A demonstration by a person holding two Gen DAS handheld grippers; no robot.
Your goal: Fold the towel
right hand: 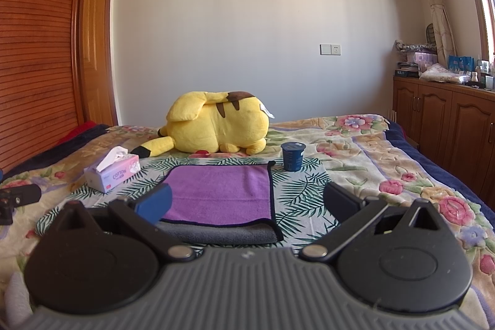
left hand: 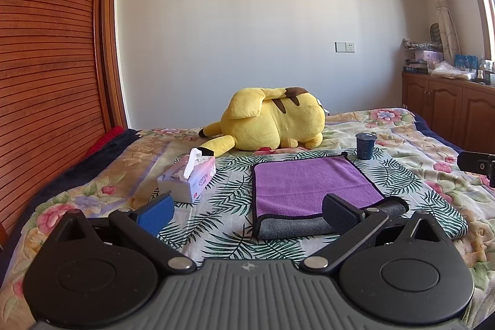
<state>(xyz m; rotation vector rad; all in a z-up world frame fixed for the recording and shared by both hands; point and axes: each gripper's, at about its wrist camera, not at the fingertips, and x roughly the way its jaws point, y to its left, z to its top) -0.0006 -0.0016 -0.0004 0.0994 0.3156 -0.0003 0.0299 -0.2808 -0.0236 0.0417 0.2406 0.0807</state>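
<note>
Left gripper (left hand: 247, 211) spread wide, holding nothing, above towel's (left hand: 312, 184) near edge. Right gripper (right hand: 247, 203) likewise wide and empty. Towel folded, apparently once, on bed (left hand: 433, 163), between tissue box (left hand: 187, 180) and cup (left hand: 365, 146).

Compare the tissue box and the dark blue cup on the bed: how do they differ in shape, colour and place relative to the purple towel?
The tissue box is a pale, pink-and-white rectangular block with a tissue sticking out; the cup is a round, dark blue, tapered tub with a closed top. The tissue box lies left of the towel; the cup stands upright by its far right corner. Both rest on the bedspread, apart from the towel.
</note>
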